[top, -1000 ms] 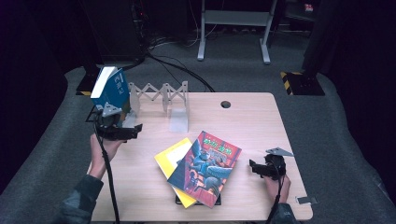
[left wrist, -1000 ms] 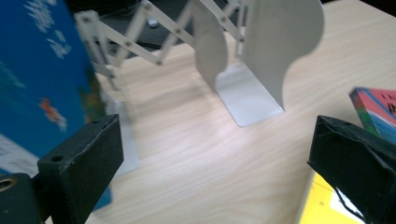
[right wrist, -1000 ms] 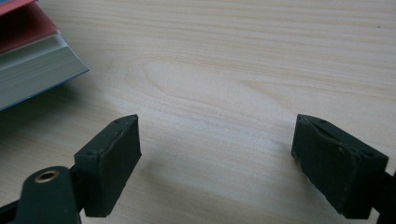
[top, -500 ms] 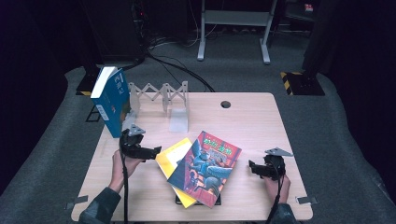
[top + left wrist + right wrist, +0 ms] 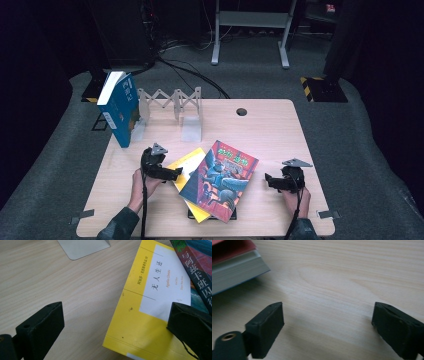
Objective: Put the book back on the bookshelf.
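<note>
A yellow book (image 5: 188, 164) lies on the wooden table (image 5: 260, 135), partly under a colourful illustrated book (image 5: 221, 181). My left gripper (image 5: 175, 173) is open at the yellow book's left edge. In the left gripper view, the yellow book (image 5: 147, 315) has its near corner between the wide jaws of the left gripper (image 5: 116, 325), untouched. My right gripper (image 5: 268, 179) rests to the right of the colourful book. Its jaws have just been opening, and the right gripper (image 5: 332, 330) is open over bare wood, with a book's page edge (image 5: 234, 270) ahead on the left.
A blue book (image 5: 120, 107) stands upright at the left end of a white folding rack (image 5: 172, 102) at the back left. The rack's base plate (image 5: 82, 247) is just beyond the left gripper. A cable hole (image 5: 241, 111) sits at the back centre. A dark book (image 5: 192, 215) lies under the stack.
My left hand has left the blue book at the rack and come down and right to the yellow book's edge. The right hand has stayed where it was.
</note>
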`<state>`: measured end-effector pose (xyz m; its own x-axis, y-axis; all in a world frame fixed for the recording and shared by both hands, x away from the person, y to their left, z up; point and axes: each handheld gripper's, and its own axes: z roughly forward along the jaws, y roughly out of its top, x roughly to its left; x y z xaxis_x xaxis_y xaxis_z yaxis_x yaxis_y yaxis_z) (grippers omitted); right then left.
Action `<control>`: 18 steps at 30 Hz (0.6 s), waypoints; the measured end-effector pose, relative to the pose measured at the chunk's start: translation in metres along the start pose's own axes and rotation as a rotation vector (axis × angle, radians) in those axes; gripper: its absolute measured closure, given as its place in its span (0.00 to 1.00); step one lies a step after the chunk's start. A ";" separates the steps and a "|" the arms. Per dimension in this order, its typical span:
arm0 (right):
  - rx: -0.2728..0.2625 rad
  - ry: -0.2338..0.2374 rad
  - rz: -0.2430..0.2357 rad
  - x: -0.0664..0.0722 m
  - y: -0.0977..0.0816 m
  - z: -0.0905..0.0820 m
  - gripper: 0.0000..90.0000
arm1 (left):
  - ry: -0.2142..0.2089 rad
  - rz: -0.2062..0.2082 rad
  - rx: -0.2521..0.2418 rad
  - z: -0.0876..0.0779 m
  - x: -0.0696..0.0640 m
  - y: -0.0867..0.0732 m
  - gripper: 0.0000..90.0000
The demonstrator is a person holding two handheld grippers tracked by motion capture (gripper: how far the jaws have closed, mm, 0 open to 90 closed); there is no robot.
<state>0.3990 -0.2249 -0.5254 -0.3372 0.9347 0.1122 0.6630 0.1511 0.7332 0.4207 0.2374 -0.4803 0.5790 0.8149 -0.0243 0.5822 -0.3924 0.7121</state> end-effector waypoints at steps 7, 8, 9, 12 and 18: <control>-0.022 0.176 0.054 0.024 0.016 -0.024 0.05 | 0.038 0.037 0.016 0.001 -0.007 0.003 0.01; -0.020 0.199 0.046 0.032 0.020 -0.027 0.05 | 0.042 0.046 0.024 0.000 -0.007 0.004 0.02; -0.020 0.199 0.046 0.032 0.020 -0.027 0.05 | 0.042 0.046 0.024 0.000 -0.007 0.004 0.02; 0.041 0.263 0.017 0.063 0.030 -0.029 0.05 | 0.045 0.053 0.027 0.000 -0.008 0.004 0.02; 0.101 0.293 -0.010 0.093 0.032 -0.025 0.11 | 0.032 0.037 0.030 0.001 -0.006 0.004 0.03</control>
<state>0.3724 -0.1415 -0.4754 -0.5126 0.8026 0.3049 0.7167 0.2045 0.6667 0.4199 0.2302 -0.4782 0.5820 0.8128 0.0241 0.5782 -0.4345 0.6906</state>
